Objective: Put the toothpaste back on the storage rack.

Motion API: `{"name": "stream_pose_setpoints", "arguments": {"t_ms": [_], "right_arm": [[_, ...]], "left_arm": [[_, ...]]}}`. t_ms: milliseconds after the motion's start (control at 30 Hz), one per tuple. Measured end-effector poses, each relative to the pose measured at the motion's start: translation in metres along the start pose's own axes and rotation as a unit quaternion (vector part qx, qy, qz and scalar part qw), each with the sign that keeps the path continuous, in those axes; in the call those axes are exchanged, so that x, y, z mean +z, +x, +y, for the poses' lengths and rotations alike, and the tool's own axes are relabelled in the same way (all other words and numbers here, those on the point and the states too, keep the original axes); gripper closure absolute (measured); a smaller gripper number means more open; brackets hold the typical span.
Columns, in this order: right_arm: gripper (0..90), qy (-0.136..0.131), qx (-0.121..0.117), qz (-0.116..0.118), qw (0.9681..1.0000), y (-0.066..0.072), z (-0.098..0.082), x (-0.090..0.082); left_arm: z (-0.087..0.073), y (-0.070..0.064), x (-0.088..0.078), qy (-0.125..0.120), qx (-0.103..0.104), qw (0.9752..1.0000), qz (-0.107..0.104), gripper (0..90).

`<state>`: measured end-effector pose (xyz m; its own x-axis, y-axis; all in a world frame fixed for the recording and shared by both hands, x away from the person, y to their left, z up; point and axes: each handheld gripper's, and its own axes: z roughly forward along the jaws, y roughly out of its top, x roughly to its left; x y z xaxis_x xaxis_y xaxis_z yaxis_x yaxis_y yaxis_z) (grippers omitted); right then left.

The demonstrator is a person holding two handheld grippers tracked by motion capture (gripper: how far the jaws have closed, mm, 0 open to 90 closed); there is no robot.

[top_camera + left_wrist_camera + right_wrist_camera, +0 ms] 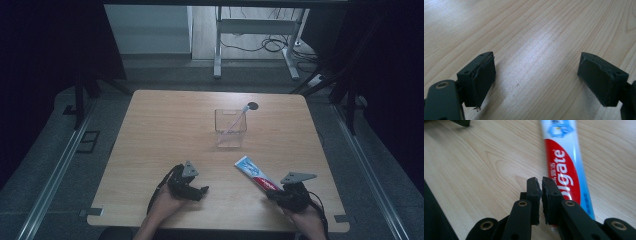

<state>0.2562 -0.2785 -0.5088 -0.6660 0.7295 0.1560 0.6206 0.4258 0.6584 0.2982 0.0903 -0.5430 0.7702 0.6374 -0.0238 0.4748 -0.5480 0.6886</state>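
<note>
A red, white and blue toothpaste tube (pixel 255 175) lies flat on the wooden table (pixel 165 130), pointing from the middle toward the front right. My right gripper (pixel 274 193) is at the tube's near end. In the right gripper view its jaws (pixel 541 182) stand almost together with nothing between them, and the tube (pixel 564 157) lies on the table just beyond and under the right-hand jaw. My left gripper (pixel 201 191) rests at the front left of the table. Its jaws (pixel 536 67) are wide open over bare wood.
A clear square holder (pixel 230 131) stands at the table's middle with a toothbrush (pixel 238 119) leaning in it. A dark round hole (pixel 252 106) sits just behind it. A desk frame and cables (pixel 260 45) are on the floor beyond the far edge.
</note>
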Motion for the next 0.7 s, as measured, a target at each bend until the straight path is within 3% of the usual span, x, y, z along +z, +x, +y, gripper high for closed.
{"name": "stream_pose_setpoints", "arguments": {"t_ms": [167,500,700], "right_arm": [[76.5,0.001,0.003,0.002,1.0000,-0.003,-0.001,-0.002],[42.1,-0.007,-0.033,0.020,0.9992,0.002,0.011,-0.011],[27.5,0.010,-0.049,0.010,0.9987,0.001,0.020,-0.015]], "left_arm": [[0.000,0.000,0.000,0.000,0.000,1.0000,0.000,14.9],[0.000,0.000,0.000,0.000,0.000,1.0000,0.000,14.9],[0.000,0.000,0.000,0.000,0.002,1.0000,0.000,14.9]]}}
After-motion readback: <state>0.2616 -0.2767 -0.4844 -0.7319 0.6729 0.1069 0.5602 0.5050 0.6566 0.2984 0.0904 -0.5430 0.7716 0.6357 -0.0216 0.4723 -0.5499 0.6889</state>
